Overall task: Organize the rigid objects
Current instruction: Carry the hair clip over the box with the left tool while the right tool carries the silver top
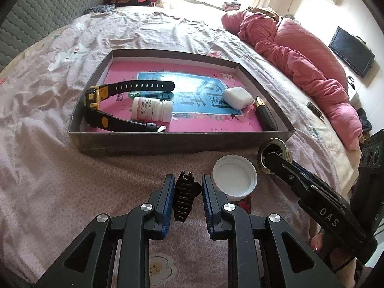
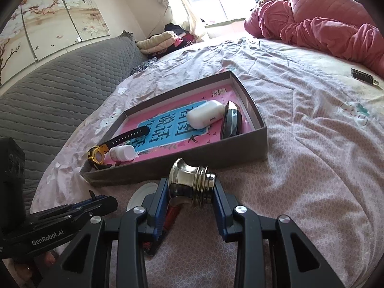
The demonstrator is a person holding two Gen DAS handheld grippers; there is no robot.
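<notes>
A shallow grey box [image 1: 182,141] [image 2: 261,141] with a pink lining lies on the bed. It holds a black and yellow watch [image 1: 100,105] [image 2: 97,154], a white pill bottle [image 1: 151,109] [image 2: 121,153], a white earbud case [image 1: 237,98] [image 2: 205,114] and a black lighter-like object [image 1: 264,115] [image 2: 231,121]. My left gripper [image 1: 186,192] straddles a black hair claw clip [image 1: 186,195] on the sheet, jaws apart. My right gripper [image 2: 189,194] is shut on a brass metal fitting [image 2: 192,182] [image 1: 273,158] just before the box's near wall.
A white jar lid [image 1: 234,180] [image 2: 141,194] lies beside the clip, over a red patterned item [image 1: 244,202]. A pink quilt [image 1: 300,57] [image 2: 324,24] is heaped at the right. A small dark bar [image 1: 315,111] [image 2: 363,75] lies near it. Grey headboard [image 2: 60,91] at left.
</notes>
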